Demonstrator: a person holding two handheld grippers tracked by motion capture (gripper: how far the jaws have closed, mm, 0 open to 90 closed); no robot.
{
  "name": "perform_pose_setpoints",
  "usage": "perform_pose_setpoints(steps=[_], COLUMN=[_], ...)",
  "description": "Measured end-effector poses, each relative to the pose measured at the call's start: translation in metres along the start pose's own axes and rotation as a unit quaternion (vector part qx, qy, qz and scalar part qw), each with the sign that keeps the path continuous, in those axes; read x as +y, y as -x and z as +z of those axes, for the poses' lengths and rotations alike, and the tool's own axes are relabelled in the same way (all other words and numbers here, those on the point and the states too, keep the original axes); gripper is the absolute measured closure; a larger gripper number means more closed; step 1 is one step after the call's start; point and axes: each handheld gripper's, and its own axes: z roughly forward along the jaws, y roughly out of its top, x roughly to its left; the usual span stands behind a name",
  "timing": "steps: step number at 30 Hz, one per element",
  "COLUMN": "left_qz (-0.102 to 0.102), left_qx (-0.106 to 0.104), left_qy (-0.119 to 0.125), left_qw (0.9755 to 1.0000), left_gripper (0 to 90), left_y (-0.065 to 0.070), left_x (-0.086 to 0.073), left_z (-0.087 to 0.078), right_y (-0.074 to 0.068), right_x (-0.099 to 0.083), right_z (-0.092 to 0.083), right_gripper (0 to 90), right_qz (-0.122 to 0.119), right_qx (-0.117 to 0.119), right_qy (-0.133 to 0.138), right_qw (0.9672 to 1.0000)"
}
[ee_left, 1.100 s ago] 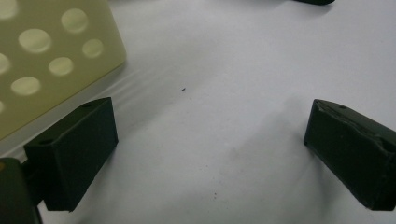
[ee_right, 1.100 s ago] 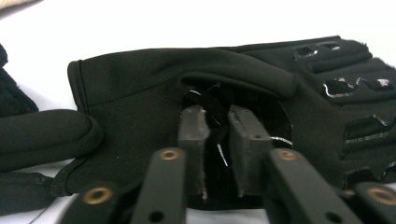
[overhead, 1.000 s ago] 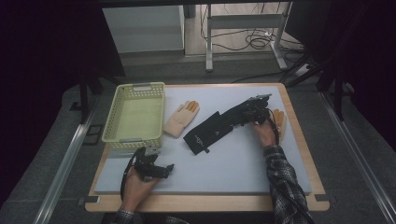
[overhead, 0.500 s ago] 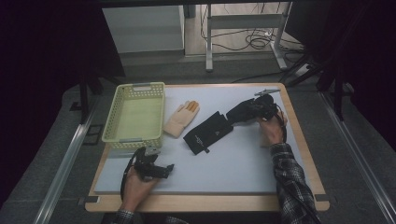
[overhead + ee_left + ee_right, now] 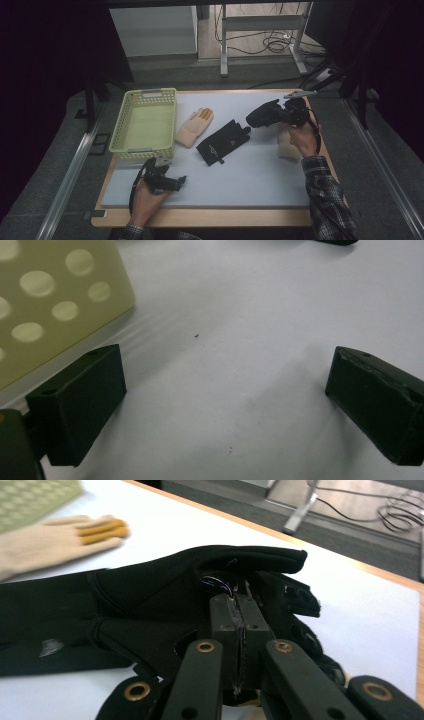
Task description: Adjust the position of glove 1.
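My right gripper (image 5: 276,116) is shut on a black glove (image 5: 262,116) and holds it bunched above the right side of the white mat (image 5: 250,175). In the right gripper view the jaws (image 5: 239,602) pinch the glove's fabric (image 5: 200,585). A second black glove (image 5: 223,141) lies flat at mid-mat (image 5: 45,630). A cream glove with orange fingertips (image 5: 195,127) lies left of it (image 5: 55,537). Another cream glove (image 5: 286,145) lies under the right hand. My left gripper (image 5: 167,180) rests open on the mat (image 5: 225,395), nothing between its jaws.
A pale green perforated basket (image 5: 145,125) stands empty at the mat's left, its wall (image 5: 50,300) just beside my left gripper. Wooden table edges (image 5: 320,150) frame the mat. Desk legs and cables (image 5: 270,45) lie on the floor beyond.
The right gripper has risen with the black glove, lifting it off the mat and bunching it. A cream glove under the right hand has come into sight. The left gripper has stayed put.
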Motion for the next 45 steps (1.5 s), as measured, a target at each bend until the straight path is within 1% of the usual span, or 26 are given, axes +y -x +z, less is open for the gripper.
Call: perform_pose_setpoints(steps=[4, 7, 11, 15, 17, 19, 23, 25, 26, 27, 28, 29, 30, 31, 32, 33, 34, 36, 38, 40, 42, 45], left_qz=[0.0, 0.0, 0.001, -0.001, -0.001, -0.001, -0.003, -0.001, -0.001, -0.001, -0.001, -0.001, -0.001, -0.001, -0.001, -0.001, -0.001, -0.001, -0.001, -0.001, -0.001, 0.0], left_qx=[0.0, 0.0, 0.0, 0.001, 0.001, 0.001, 0.001, 0.001, 0.001, 0.0, 0.001, 0.001, 0.001, 0.001, 0.001, 0.001, 0.001, 0.001, 0.001, 0.001, 0.001, 0.001], left_qy=[0.0, 0.0, 0.0, 0.002, 0.002, 0.001, 0.002, 0.0, 0.0, 0.0, 0.0, 0.0, 0.0, 0.0, 0.0, 0.0, 0.0, 0.0, 0.0, 0.0, 0.0, 0.0], left_qw=[1.0, 1.0, 1.0, 1.0, 1.0, 1.0, 1.0, 1.0, 1.0, 1.0, 1.0, 1.0, 1.0, 1.0, 1.0, 1.0, 1.0, 1.0, 1.0, 1.0, 1.0, 1.0], left_gripper=[2.8, 2.8, 2.8, 2.8, 2.8, 2.8, 2.8, 2.8, 2.8, 2.8, 2.8, 2.8, 2.8, 2.8, 2.8, 2.8, 2.8, 2.8, 2.8, 2.8, 2.8, 2.8], left_y=[0.0, 0.0, 0.0, 0.0, 0.0, 0.0, 0.0, 0.0, 0.0, 0.0, 0.0, 0.0, 0.0, 0.0, 0.0, 0.0, 0.0, 0.0, 0.0, 0.0, 0.0, 0.0], left_x=[0.0, 0.0, 0.0, 0.0, 0.0, 0.0, 0.0, 0.0, 0.0, 0.0, 0.0, 0.0, 0.0, 0.0, 0.0, 0.0, 0.0, 0.0, 0.0, 0.0, 0.0, 0.0], left_z=[0.0, 0.0, 0.0, 0.0, 0.0, 0.0, 0.0, 0.0, 0.0, 0.0, 0.0, 0.0, 0.0, 0.0, 0.0, 0.0, 0.0, 0.0, 0.0, 0.0, 0.0, 0.0], right_y=[-0.016, -0.029, -0.048, -0.067, -0.075, -0.084, -0.098, -0.104, -0.107, -0.109, -0.111, -0.112, -0.113, -0.112, -0.111, -0.111, -0.11, -0.109, -0.111, -0.115, -0.119, -0.121], right_x=[-0.001, -0.006, -0.016, -0.03, -0.039, -0.05, -0.074, -0.085, -0.09, -0.094, -0.097, -0.098, -0.098, -0.096, -0.094, -0.092, -0.09, -0.089, -0.092, -0.097, -0.101, -0.103], right_z=[-0.019, -0.031, -0.046, -0.055, -0.057, -0.055, -0.046, -0.039, -0.035, -0.032, -0.03, -0.029, -0.029, -0.031, -0.033, -0.035, -0.037, -0.037, -0.033, -0.025, -0.016, -0.008], right_gripper=[87.4, 87.3, 87.3, 87.3, 87.2, 87.2, 87.1, 86.4, 84.8, 81.0, 76.5, 69.7, 63.8, 61.6, 61.4, 61.9, 65.7, 74.0, 77.9, 78.5, 78.4, 78.3], right_qz=[-0.02, -0.036, -0.057, -0.078, -0.086, -0.096, -0.106, -0.107, -0.107, -0.109, -0.111, -0.108, -0.105, -0.102, -0.098, -0.095, -0.091, -0.084, -0.082, -0.084, -0.092, -0.086], right_qx=[0.029, 0.056, 0.097, 0.134, 0.153, 0.166, 0.187, 0.192, 0.194, 0.196, 0.194, 0.192, 0.191, 0.191, 0.188, 0.187, 0.188, 0.192, 0.196, 0.194, 0.183, 0.189], right_qy=[0.005, 0.008, 0.005, -0.009, -0.02, -0.032, -0.056, -0.069, -0.075, -0.08, -0.08, -0.078, -0.071, -0.065, -0.057, -0.048, -0.044, -0.04, -0.042, -0.05, -0.06, -0.057], right_qw=[0.9994, 0.9977, 0.9936, 0.9878, 0.9843, 0.981, 0.9751, 0.9732, 0.9723, 0.9714, 0.9715, 0.9722, 0.9732, 0.9741, 0.9756, 0.9767, 0.977, 0.977, 0.9762, 0.9762, 0.9769, 0.9766])
